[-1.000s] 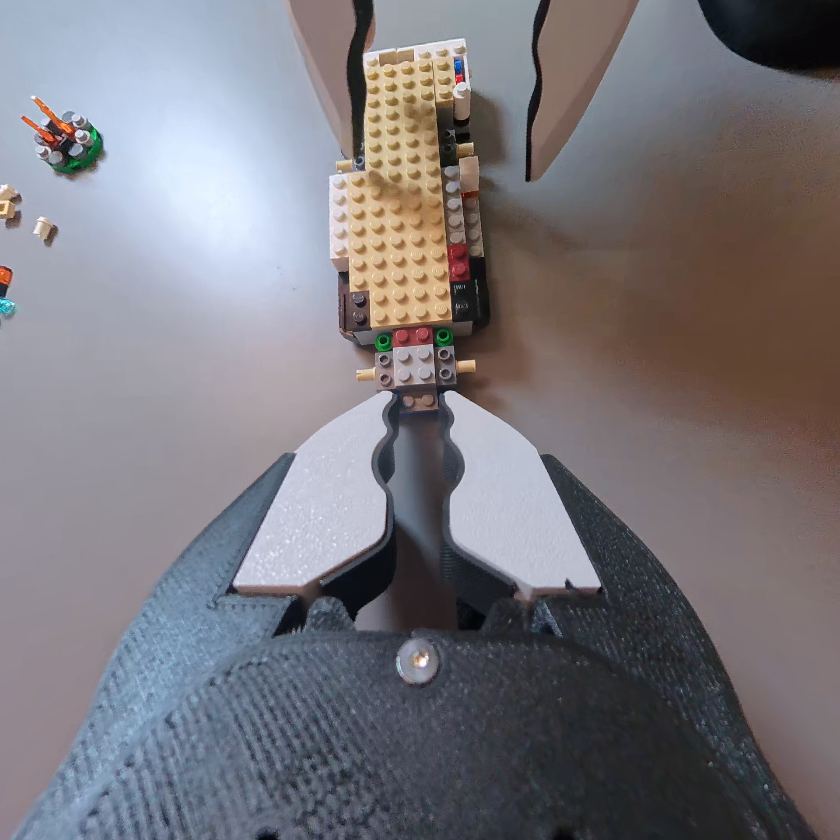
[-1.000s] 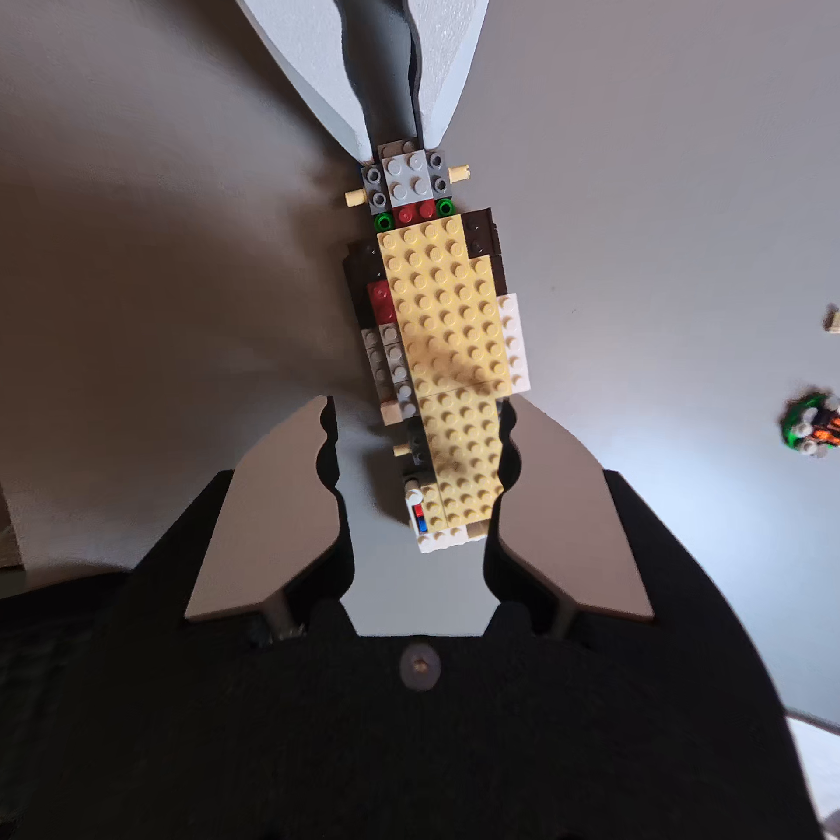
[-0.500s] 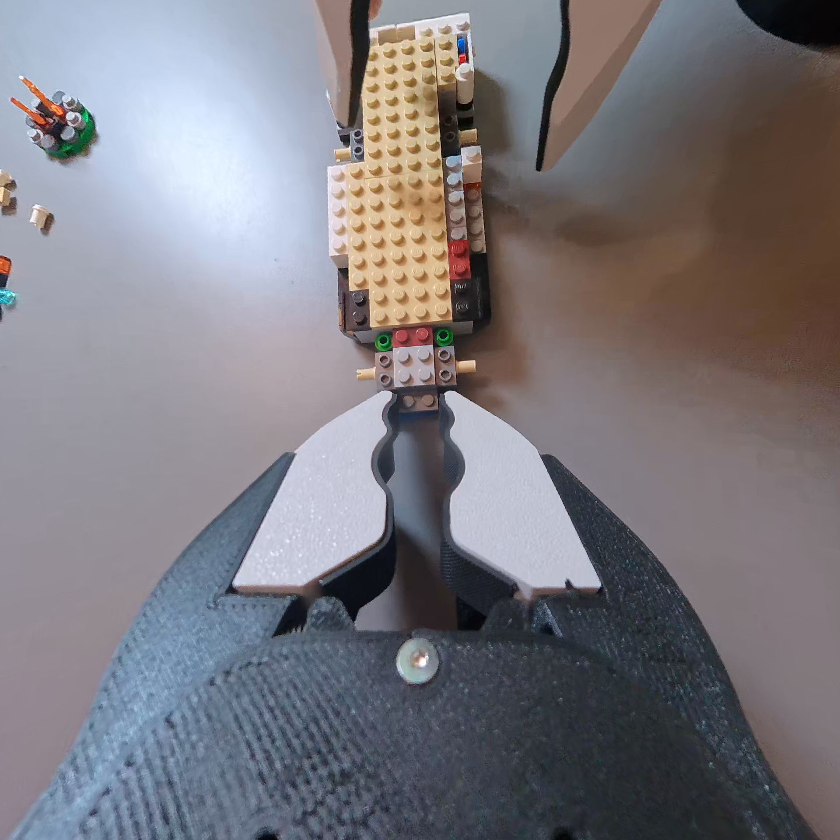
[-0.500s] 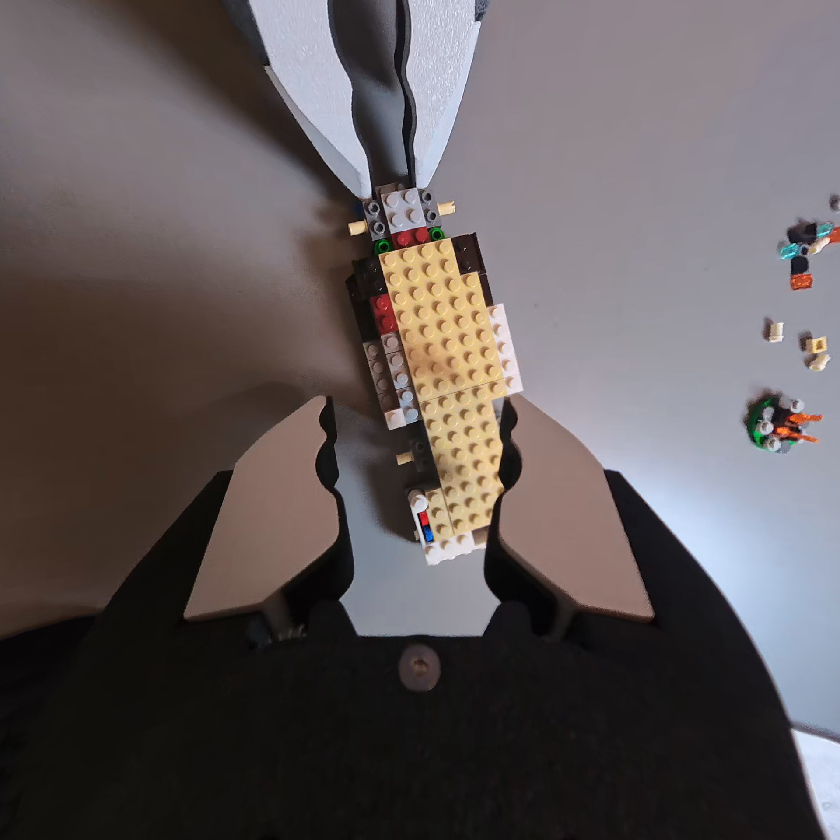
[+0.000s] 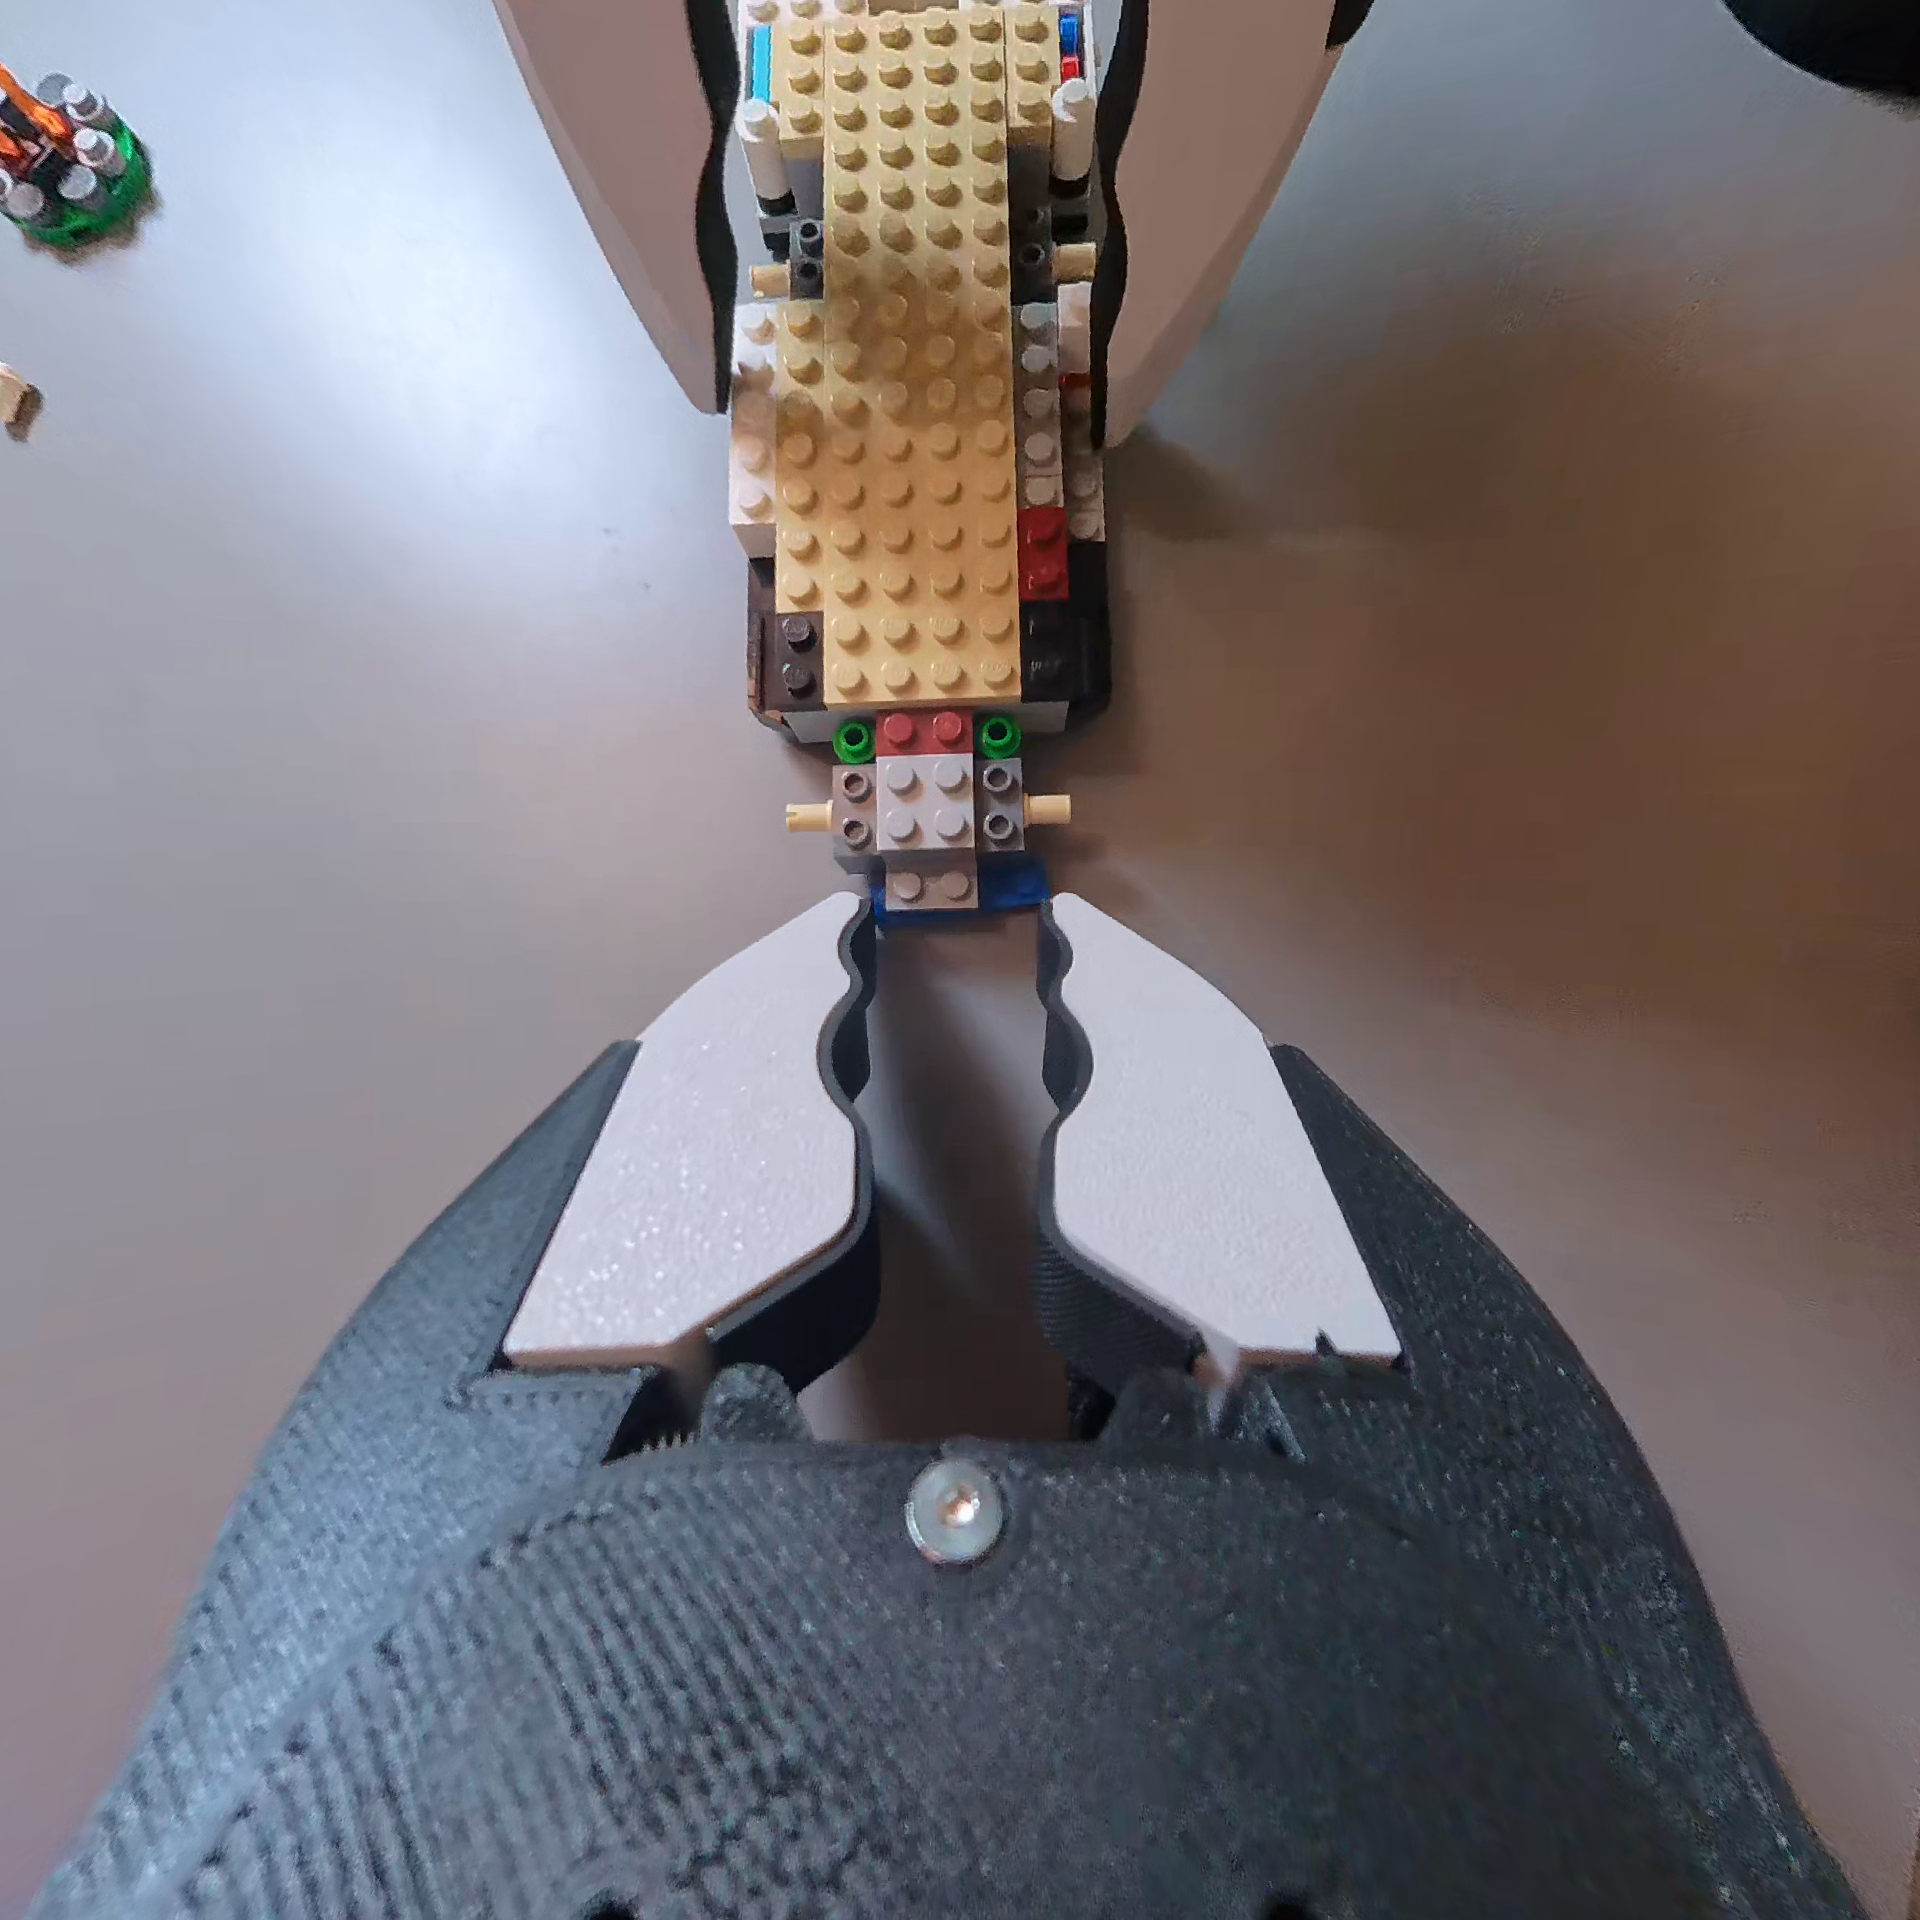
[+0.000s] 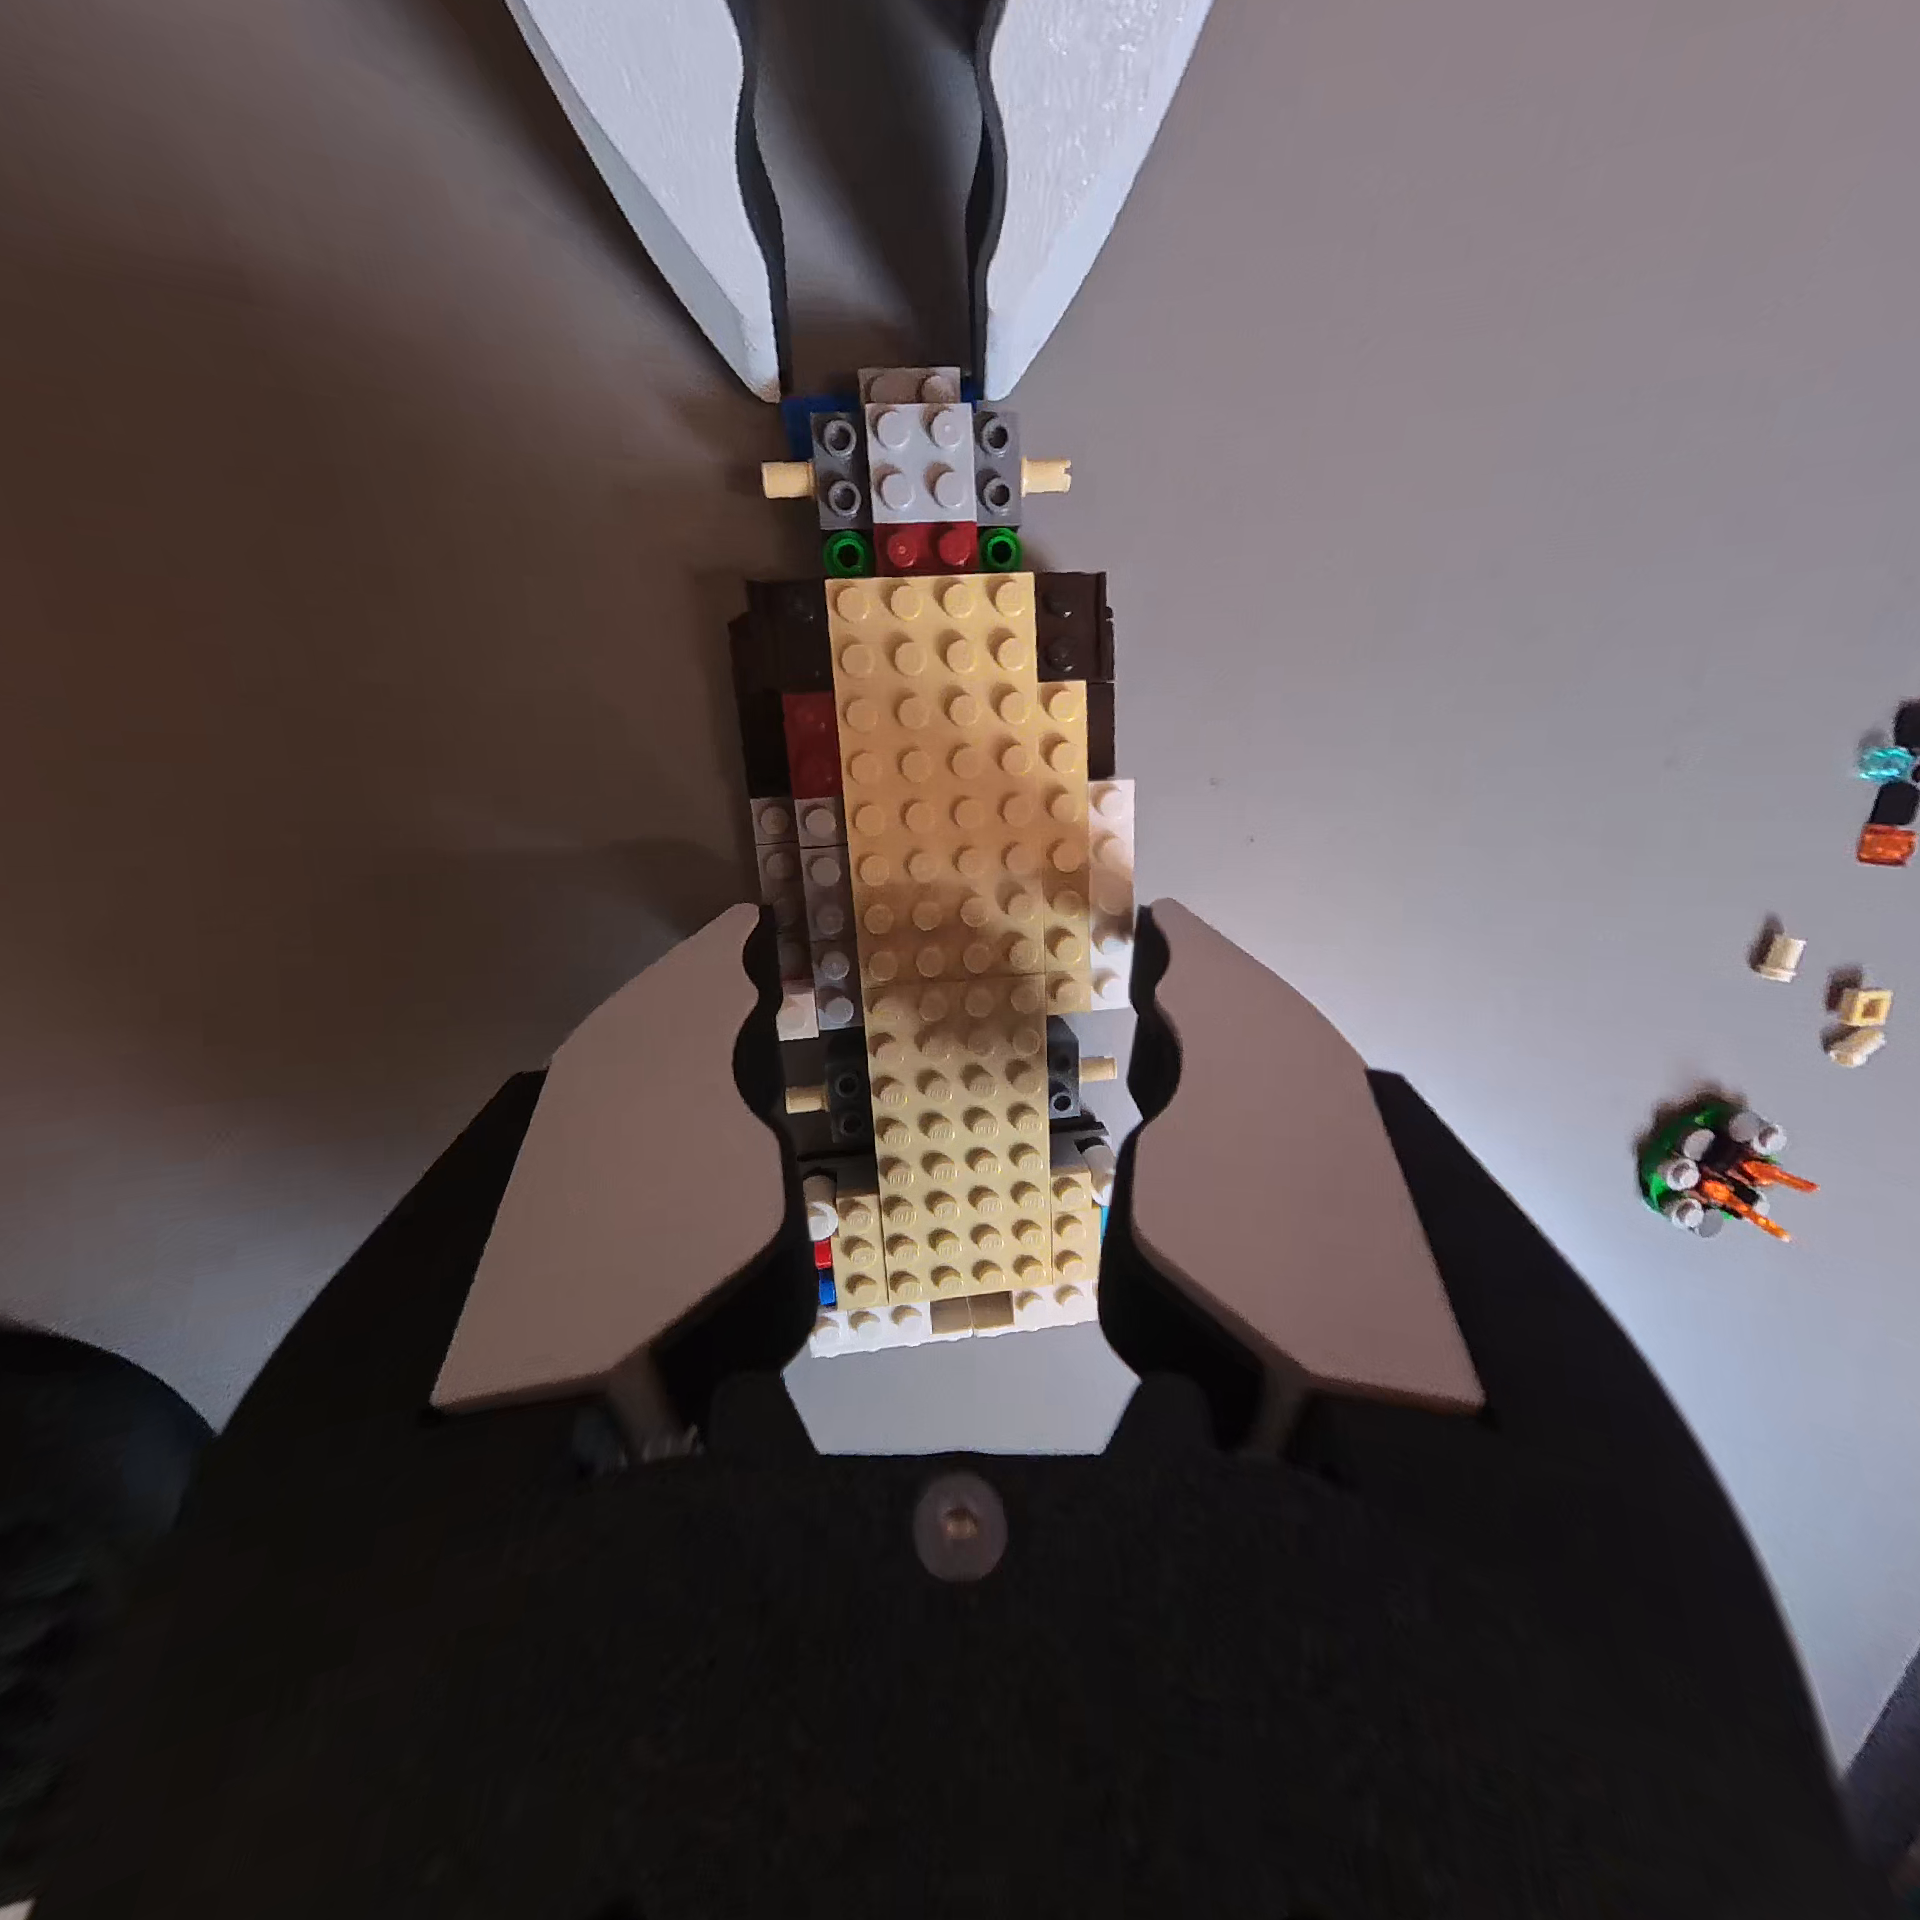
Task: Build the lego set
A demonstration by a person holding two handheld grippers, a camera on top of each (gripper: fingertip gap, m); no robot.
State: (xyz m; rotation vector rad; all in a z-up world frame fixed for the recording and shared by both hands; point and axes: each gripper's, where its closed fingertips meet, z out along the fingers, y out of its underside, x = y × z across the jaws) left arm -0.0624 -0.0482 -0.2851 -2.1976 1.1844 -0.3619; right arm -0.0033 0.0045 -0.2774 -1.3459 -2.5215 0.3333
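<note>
Grey tabletop (image 5: 364, 727).

A long brick-built model (image 5: 904, 436) lies flat on it, its tan studded deck facing up. It runs lengthwise between the two grippers.

**Left gripper** (image 5: 956, 914)
- It sits at the model's narrow end, where a light grey stud block with tan side pins steps down to a small grey plate over a blue piece (image 5: 1013, 891).
- The fingers are parted by about the width of that blue piece.
- The two fingertips (image 5: 831, 925) sit right at its near corners.
- I cannot tell whether the pads press the blue piece or only flank it. No clear gap shows, and no clear pinch either.

**Right gripper** (image 6: 945, 935)
- It comes in from the opposite end and is spread wide, straddling the broad part of the model.
- The model's white end row lies deep between the fingers, close to the gripper body.
- The dark pads lie against the white bricks along both flanks at the widest section.
- In the left wrist view, too, both fingers hug the sides with no daylight between. It reads as a grip across the width.

**Loose parts, well apart from the model on the left gripper's left**
- a green round base (image 6: 1704, 1164) stacked with grey studs and orange spikes
- a few tan bits (image 6: 1855, 1013)
- an orange tile and a pale blue stud (image 6: 1886, 774)
</note>
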